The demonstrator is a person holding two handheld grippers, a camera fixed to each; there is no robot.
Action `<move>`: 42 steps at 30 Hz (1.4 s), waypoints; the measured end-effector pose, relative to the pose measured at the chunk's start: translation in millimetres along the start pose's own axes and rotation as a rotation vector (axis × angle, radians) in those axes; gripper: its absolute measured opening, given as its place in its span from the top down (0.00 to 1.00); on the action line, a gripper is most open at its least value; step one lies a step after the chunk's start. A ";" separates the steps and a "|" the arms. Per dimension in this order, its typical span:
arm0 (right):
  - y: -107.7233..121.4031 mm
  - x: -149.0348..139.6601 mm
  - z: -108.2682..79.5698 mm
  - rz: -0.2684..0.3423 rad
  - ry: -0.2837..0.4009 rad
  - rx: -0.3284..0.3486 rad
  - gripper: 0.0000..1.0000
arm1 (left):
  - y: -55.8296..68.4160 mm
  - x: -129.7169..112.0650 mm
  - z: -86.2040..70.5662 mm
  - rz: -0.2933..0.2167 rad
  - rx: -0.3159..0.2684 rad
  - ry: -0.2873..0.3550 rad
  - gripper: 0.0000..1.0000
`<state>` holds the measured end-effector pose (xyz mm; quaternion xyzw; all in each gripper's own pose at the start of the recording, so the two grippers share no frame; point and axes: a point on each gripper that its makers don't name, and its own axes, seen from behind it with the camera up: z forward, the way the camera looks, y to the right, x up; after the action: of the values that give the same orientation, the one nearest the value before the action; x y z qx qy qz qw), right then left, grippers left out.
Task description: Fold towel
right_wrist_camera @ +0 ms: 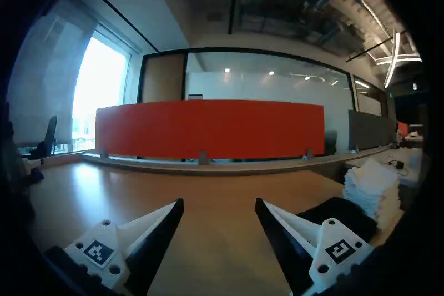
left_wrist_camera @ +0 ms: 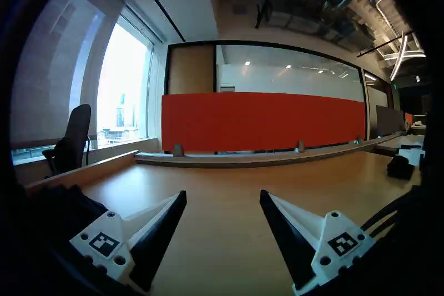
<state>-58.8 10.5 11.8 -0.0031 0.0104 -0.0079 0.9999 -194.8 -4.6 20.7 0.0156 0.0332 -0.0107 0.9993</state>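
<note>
One white towel stack point(right_wrist_camera: 373, 190), black cloth point(right_wrist_camera: 339, 211) beside right gripper point(right_wrist_camera: 219, 207).

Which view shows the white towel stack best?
Right gripper view: the white towel stack sits near, layers visible. In the left gripper view, a small white shape far right may be it.

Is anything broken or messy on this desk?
Nothing stands out. The white towels sit stacked on the desk, a black cloth lies beside them, and the left tool and right tool are open.
</note>
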 end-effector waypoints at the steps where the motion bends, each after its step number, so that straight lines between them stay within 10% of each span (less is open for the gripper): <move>1: -0.1 0.1 0.0 0.000 0.000 0.000 0.00 | 0.1 0.0 0.0 0.000 0.000 0.000 0.02; 42: 0.1 2.0 -0.6 0.000 0.000 0.000 0.00 | -1.1 5.6 -0.2 -0.001 -0.001 -0.002 0.02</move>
<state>-56.8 10.5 11.1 -0.0032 0.0104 -0.0078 0.9999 -189.3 -5.8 20.1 0.0153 0.0322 -0.0112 0.9993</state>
